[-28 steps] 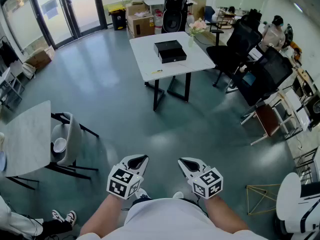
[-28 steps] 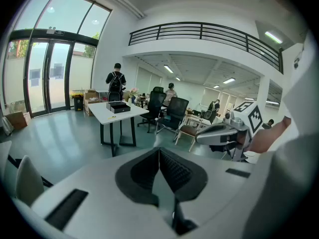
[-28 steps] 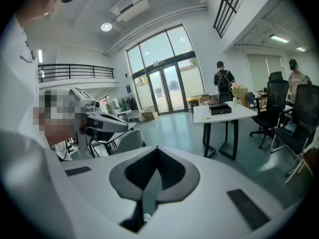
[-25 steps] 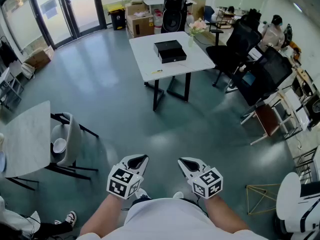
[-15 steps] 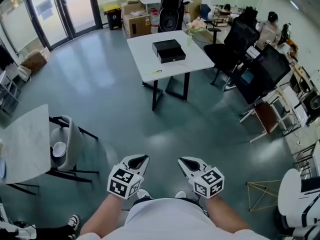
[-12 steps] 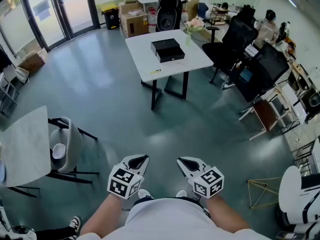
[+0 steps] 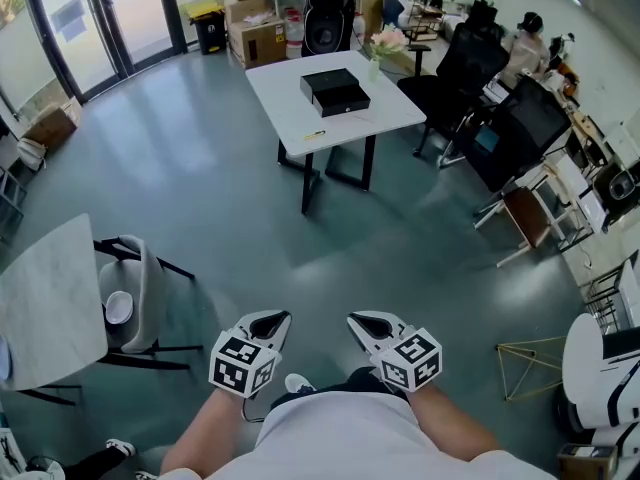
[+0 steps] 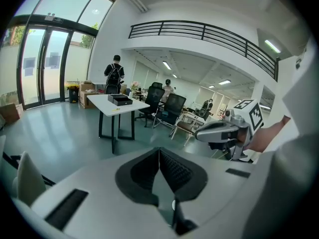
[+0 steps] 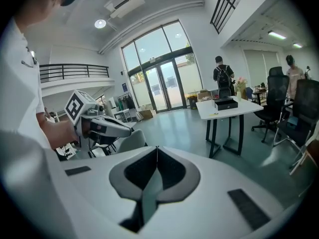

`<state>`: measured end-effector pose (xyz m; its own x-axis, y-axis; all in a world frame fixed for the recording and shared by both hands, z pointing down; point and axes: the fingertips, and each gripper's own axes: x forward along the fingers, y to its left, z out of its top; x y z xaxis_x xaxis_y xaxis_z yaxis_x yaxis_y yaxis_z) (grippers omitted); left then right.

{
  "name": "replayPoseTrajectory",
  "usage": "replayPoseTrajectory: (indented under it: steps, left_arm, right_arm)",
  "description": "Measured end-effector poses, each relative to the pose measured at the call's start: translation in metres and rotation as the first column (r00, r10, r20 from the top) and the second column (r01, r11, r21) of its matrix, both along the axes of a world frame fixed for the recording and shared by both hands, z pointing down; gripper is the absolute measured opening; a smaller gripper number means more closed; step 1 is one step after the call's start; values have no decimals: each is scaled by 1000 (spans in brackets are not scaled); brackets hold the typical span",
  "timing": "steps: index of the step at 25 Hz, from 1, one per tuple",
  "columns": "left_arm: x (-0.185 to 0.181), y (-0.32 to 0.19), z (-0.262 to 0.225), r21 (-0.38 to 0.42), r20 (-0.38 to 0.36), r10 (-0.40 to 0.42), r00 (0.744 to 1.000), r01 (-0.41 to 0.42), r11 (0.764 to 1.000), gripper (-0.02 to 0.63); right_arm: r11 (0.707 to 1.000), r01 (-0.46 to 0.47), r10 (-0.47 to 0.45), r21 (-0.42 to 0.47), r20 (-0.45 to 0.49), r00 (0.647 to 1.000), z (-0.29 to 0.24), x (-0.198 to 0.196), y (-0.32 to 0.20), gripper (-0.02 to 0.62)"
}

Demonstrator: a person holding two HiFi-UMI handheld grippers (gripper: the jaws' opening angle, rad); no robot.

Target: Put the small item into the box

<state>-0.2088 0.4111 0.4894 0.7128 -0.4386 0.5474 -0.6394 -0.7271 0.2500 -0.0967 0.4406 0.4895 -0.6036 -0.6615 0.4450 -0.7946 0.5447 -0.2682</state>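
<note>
Far ahead of the left gripper (image 7: pixel 272 320) and right gripper (image 7: pixel 361 321), on a white table (image 7: pixel 390 108), a black box (image 7: pixel 336 90), contents and any writing too far to read. Nearer than the box, by the table edge, a small yellow item (image 7: pixel 314 135) lying flat, long axis along that edge. Both claws clenched, nothing between the jaws.

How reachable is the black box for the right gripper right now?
Probably not: the right gripper, shut and empty, is at the person's torso, and the black box sits on the white table far across open floor. Nothing blocks the way.
</note>
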Motion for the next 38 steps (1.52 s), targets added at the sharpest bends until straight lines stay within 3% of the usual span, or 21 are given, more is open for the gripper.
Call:
replayPoseTrajectory:
  steps: [9,14,21,29,34,38]
  left_arm:
    - [-46,-19,6,-22,-29,-86,996,86,996,17]
    - [-63,-32,10,-32,-26,-139,990,138,990,17]
    - [-69,-88,5,-32,-26,-228,973,227,973,17]
    - [-19,-177,-13,-5,-33,-230,973,230,973,17]
    - [40,-221,-9,-9,15,-173,985,173,985,17]
    - [94,-262,-11,2,0,-126,992,126,992,17]
  right_arm:
    - [999,21,-21,-28,-4,1000,5,-27,-32,15]
    - [997,77,-77,-20,-5,997,6,-45,-57,15]
    - [989,145,-145,-17,11,989,7,-45,-120,15]
    - [986,164,-164,23,20,986,-8,-7,-213,15]
    - [992,124,-125,27,23,992,-9,52,-253,15]
    - [997,75,-75,6,21,997,2,103,-278,15]
